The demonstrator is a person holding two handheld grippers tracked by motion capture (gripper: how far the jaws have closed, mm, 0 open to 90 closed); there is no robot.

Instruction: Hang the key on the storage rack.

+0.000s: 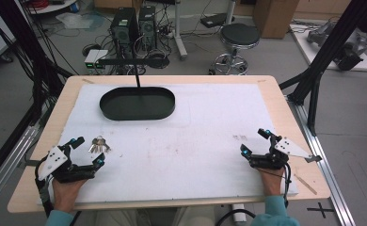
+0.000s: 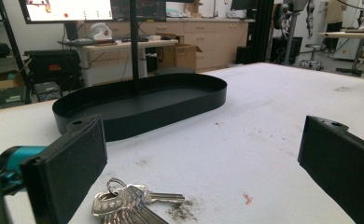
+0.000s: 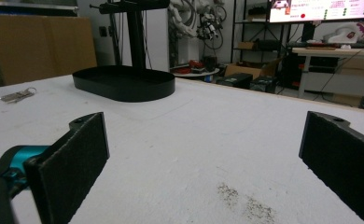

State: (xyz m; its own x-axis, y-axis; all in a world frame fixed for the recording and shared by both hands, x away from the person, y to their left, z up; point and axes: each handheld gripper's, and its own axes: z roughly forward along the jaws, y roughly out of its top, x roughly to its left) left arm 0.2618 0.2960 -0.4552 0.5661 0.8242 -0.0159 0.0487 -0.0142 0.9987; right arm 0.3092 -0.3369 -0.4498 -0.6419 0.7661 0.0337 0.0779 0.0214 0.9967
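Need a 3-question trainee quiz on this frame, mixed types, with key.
1. True or false: the keys lie inside the black tray.
2. Which gripper is nearer the keys? A) left gripper B) right gripper
3. Fill in: both grippers' jaws stand ____.

Key:
1. False: the keys lie on the white table cover, apart from the tray, towards the person.
2. A: in the left gripper view the keys lie just ahead, by one of its jaws.
3. Open: nothing is held between them.

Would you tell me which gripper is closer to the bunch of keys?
The left gripper: the keys lie right by its open jaws; the right gripper sits across the table.
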